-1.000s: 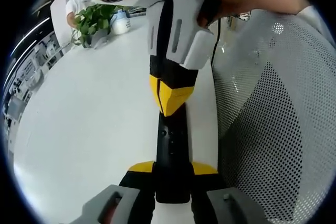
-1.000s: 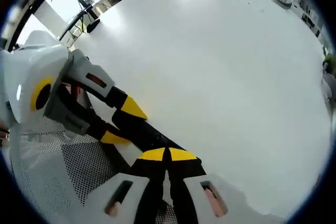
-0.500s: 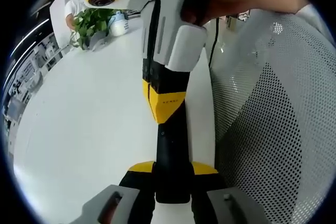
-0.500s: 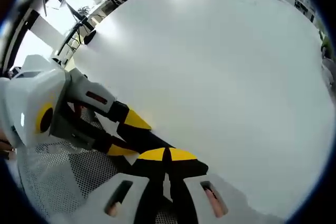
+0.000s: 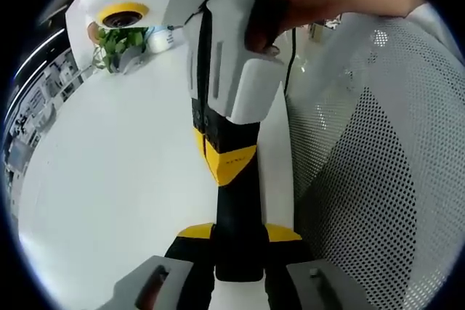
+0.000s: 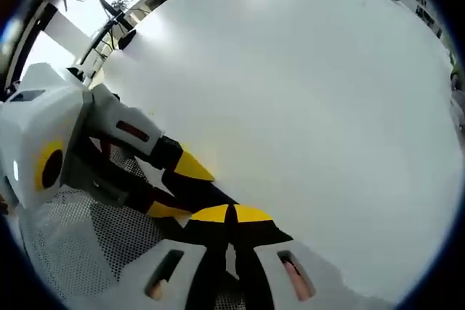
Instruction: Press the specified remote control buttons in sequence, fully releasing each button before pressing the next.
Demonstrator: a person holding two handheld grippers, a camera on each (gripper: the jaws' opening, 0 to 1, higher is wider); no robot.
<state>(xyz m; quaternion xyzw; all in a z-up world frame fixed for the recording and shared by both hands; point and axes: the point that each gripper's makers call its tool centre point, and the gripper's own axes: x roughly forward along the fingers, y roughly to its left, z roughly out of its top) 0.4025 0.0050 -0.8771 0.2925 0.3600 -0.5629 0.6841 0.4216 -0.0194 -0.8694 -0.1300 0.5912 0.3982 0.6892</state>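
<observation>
On the white surface (image 5: 109, 179), the left gripper (image 5: 238, 236) clamps its jaws on the black remote (image 5: 237, 215); the right gripper (image 6: 231, 215), jaws together, touches the remote.

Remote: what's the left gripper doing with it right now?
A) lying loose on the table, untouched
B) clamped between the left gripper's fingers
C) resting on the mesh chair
B: in the left gripper view the black remote stands clamped between the yellow-tipped fingers of the left gripper, above the white table.
</observation>
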